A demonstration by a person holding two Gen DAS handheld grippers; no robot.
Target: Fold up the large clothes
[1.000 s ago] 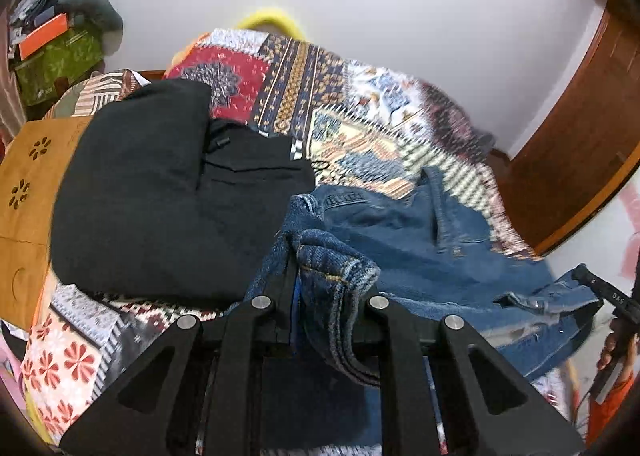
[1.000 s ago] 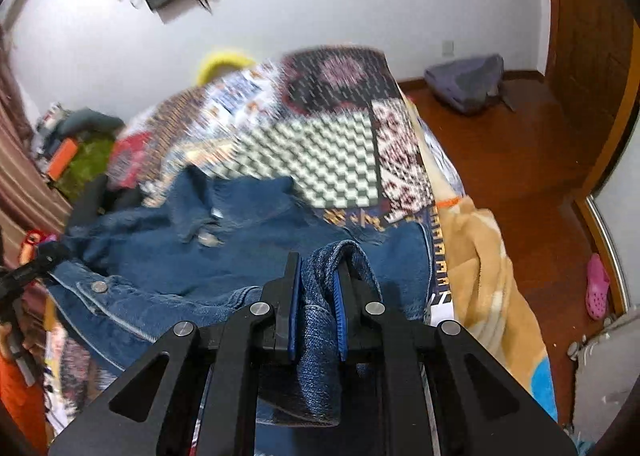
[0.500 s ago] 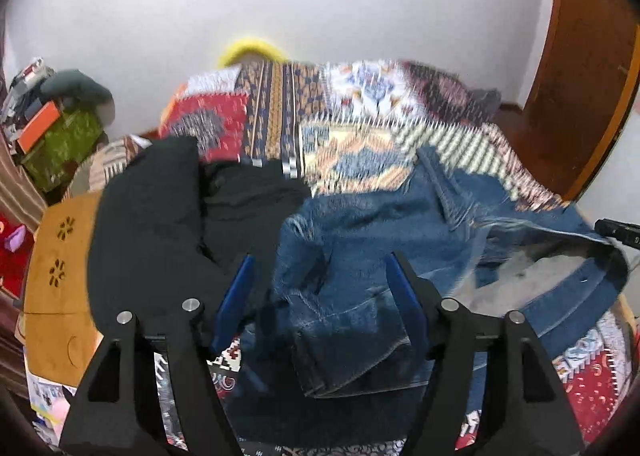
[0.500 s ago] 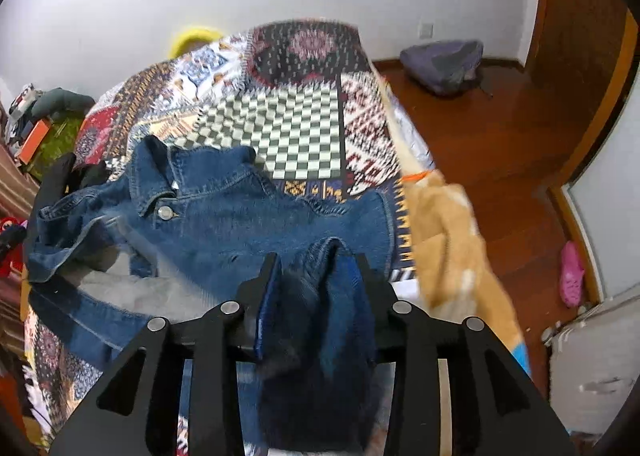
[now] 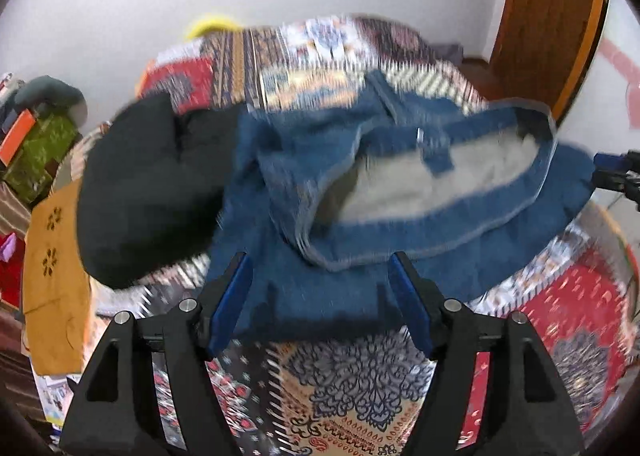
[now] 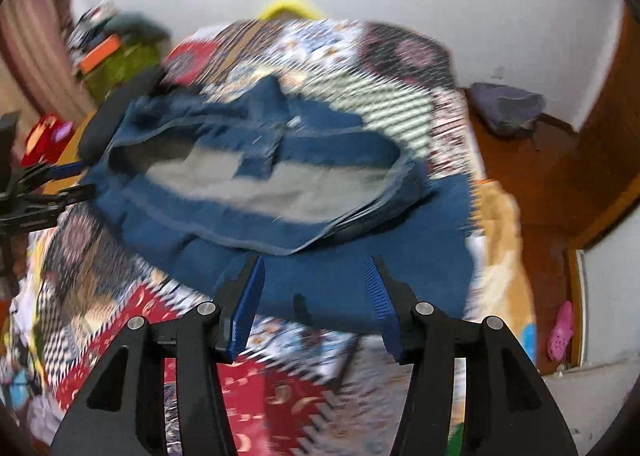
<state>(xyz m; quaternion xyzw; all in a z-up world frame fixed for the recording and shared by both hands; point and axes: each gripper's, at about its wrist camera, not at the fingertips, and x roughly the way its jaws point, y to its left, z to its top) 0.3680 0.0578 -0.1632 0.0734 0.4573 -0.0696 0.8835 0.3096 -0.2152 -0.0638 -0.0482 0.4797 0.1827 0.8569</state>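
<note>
Both grippers gripped denim folds 1 second ago. Now the left gripper [image 5: 320, 288] stands wide, empty; the right gripper [image 6: 316, 292] is opening, nothing pinched. The denim jacket [image 5: 400, 191] lies just ahead of both on the patterned quilt [image 5: 360, 388], beside a black garment [image 5: 140, 183]. Motion blur hides seams and buttons.

Both grippers have let go of the denim jacket [image 5: 304, 215]; its hem now lies on the bed. The left gripper [image 5: 320, 288] stands wide; the right gripper's [image 6: 316, 288] jaws are opening, clear of the cloth.
</note>
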